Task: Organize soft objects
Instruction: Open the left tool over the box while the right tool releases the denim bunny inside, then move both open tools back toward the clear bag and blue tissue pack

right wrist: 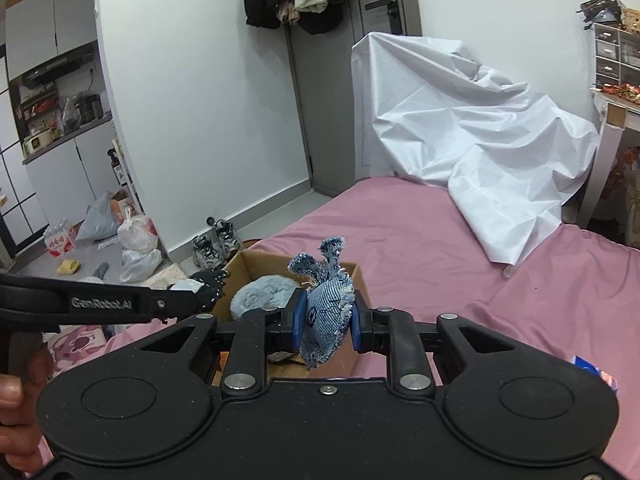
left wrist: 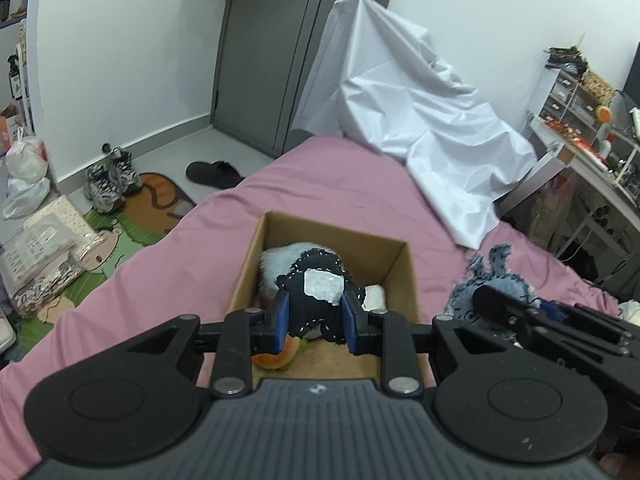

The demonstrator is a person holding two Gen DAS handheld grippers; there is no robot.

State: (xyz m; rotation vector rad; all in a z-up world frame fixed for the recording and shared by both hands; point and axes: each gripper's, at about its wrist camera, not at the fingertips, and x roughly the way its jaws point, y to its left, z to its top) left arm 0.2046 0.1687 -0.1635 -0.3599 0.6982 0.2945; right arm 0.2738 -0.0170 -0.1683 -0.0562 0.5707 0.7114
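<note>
Denim toy [right wrist: 326,312] – right gripper [right wrist: 325,320] clamps it

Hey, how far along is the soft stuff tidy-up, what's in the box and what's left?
Done: a fluffy pale blue plush and some other soft pieces lie in the cardboard box on the pink bed. In hand: the left gripper grips a black toy over the box, and the right gripper grips a denim toy. Left: dropping both in.
</note>
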